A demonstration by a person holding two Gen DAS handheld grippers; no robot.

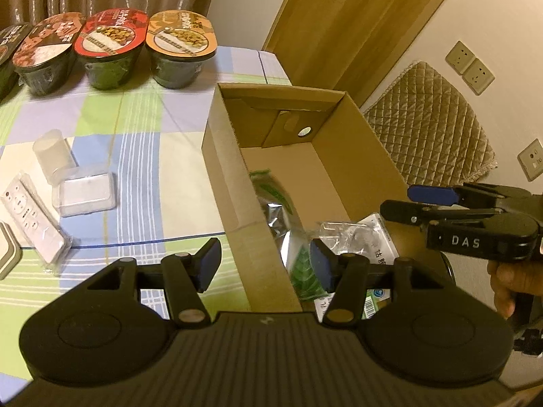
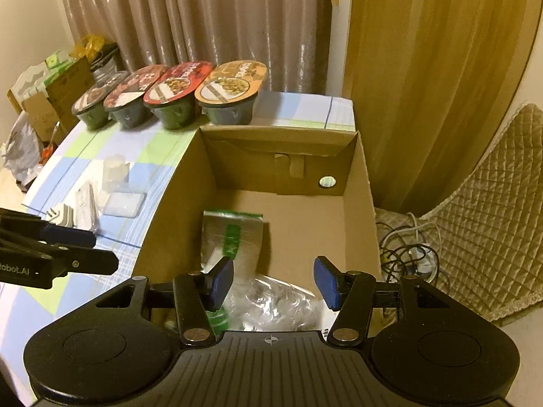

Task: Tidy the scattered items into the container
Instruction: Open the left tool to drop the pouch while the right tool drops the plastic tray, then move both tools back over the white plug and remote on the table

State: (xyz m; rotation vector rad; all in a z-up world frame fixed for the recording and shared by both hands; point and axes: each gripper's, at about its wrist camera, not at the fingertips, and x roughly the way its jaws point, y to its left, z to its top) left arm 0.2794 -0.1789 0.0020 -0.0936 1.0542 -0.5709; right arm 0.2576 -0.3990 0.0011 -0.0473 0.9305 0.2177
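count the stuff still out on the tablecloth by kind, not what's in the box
instant meal bowls: 4
clear plastic containers: 2
wrapped white remote: 1
grey-rimmed item at the left edge, only partly in view: 1
total: 8

Brown cardboard box (image 2: 359,203), blue-green checked tablecloth (image 1: 135,129)

The left gripper (image 1: 264,266) is wide open with nothing in it. The right gripper (image 2: 274,283) is wide open and empty too. A hand (image 1: 509,279) holds the right one's handle.
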